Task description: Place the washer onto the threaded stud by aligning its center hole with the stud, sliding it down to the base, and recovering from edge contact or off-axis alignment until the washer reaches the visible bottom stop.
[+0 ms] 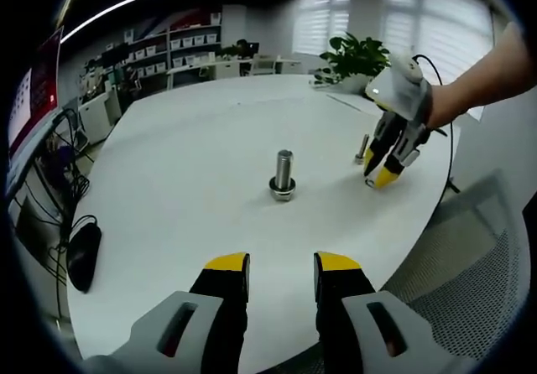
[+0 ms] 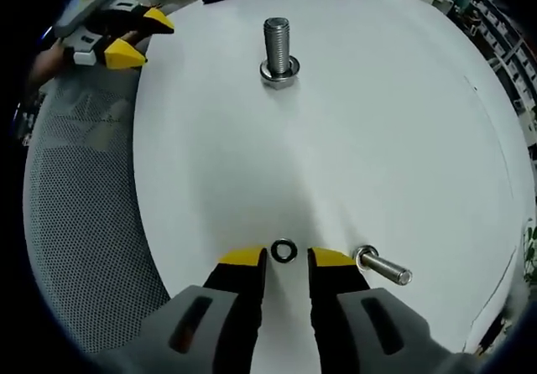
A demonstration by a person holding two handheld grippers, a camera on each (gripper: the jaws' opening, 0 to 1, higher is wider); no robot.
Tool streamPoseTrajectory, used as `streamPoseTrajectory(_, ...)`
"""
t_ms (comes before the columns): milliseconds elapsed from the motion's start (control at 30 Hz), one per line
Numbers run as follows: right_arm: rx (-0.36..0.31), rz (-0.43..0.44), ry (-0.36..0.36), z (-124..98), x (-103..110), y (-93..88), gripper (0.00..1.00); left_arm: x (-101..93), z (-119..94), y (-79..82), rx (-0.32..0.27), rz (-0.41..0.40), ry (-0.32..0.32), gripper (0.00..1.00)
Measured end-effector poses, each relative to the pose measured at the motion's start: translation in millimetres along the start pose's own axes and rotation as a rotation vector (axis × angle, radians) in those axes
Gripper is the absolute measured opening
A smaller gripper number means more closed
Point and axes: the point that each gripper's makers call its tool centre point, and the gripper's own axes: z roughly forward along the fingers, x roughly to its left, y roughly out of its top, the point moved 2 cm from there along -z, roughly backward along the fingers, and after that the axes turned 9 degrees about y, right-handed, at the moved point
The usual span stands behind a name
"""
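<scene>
So the big round white table (image 1: 193, 181) takes up most of both views, with a grey mesh office chair (image 2: 84, 223) tucked against its edge. In the left gripper view there's an office behind it: shelves, a leafy green potted plant (image 1: 354, 55), and a black computer mouse (image 1: 82, 255) sitting near the table's left edge.

The left gripper (image 1: 282, 265), grey body with yellow-tipped black jaws, hangs over the near edge of the table with its jaws spread and nothing between them. The right gripper (image 2: 287, 261), same build, is down close to the tabletop, jaws parted too, not gripping anything.

Standing upright mid-table is the silver threaded steel stud (image 1: 284, 171) on its hex base, with a washer already around the bottom of it from what I can see. A second, smaller silver bolt (image 2: 382, 267) lies on its side just beside the right gripper's right jaw.

The small dark ring-shaped washer (image 2: 284, 251) lies flat on the table right at the tips of the right gripper's jaws, in the gap, well apart from the stud.
</scene>
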Motion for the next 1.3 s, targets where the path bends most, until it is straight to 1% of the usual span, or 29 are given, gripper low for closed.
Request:
streamPoseTrajectory(67, 0.001, -0.001, 0.0, -1.1, 0.6, 0.0, 0.22, -0.1, -0.3, 0.4, -0.002, -0.001, 0.0, 0.29)
streamPoseTrajectory(133, 0.011, -0.026, -0.008, -0.2, -0.3, -0.5, 0.21, -0.3, -0.4, 0.7, -0.002, -0.001, -0.001, 0.29)
streamPoseTrajectory(200, 0.034, -0.093, -0.02, -0.2, -1.0, -0.2, 0.2, -0.2, -0.2, 0.9, -0.004, -0.002, -0.002, 0.29)
streamPoseTrajectory(267, 0.034, -0.054, -0.017, 0.4, -1.3, 0.0, 0.2, -0.3, -0.4, 1.5, -0.007, -0.004, -0.002, 0.29)
streamPoseTrajectory(500, 0.034, -0.035, -0.028, 0.4, -4.7, 0.2, 0.16, -0.5, -0.6, 1.8, -0.011, -0.004, -0.004, 0.29)
streamPoseTrajectory(633, 0.065, -0.047, -0.029, 0.6, -3.0, 1.6, 0.16, 0.1, -1.7, 3.0, -0.018, -0.01, -0.002, 0.29)
streamPoseTrajectory(733, 0.085, -0.042, -0.03, 1.3, -3.8, 2.4, 0.16, 0.2, -1.2, 1.9, -0.011, -0.013, -0.003, 0.29)
streamPoseTrajectory(933, 0.142, -0.044, -0.049, 2.6, -1.1, 5.1, 0.16, 0.2, -1.3, 1.7, -0.011, -0.008, -0.002, 0.29)
streamPoseTrajectory(967, 0.162, -0.058, -0.056, 2.0, -0.3, 5.5, 0.16, 0.4, -1.3, 1.6, -0.011, -0.008, -0.002, 0.29)
streamPoseTrajectory(1033, 0.182, -0.038, -0.052, 2.4, -0.9, 6.5, 0.15, 0.2, -1.2, 1.2, -0.008, -0.01, -0.002, 0.29)
streamPoseTrajectory(1100, 0.198, -0.045, -0.049, 3.2, -1.9, 6.7, 0.15, 0.2, -1.1, 1.1, -0.007, -0.007, 0.0, 0.29)
streamPoseTrajectory(1200, 0.194, -0.048, -0.044, 2.0, -2.1, 4.9, 0.15, 0.1, -0.5, 0.4, -0.005, -0.007, -0.001, 0.29)
streamPoseTrajectory(1300, 0.167, -0.041, -0.043, 1.0, -2.3, 3.3, 0.15, 0.4, -0.6, 0.6, -0.005, -0.007, 0.001, 0.29)
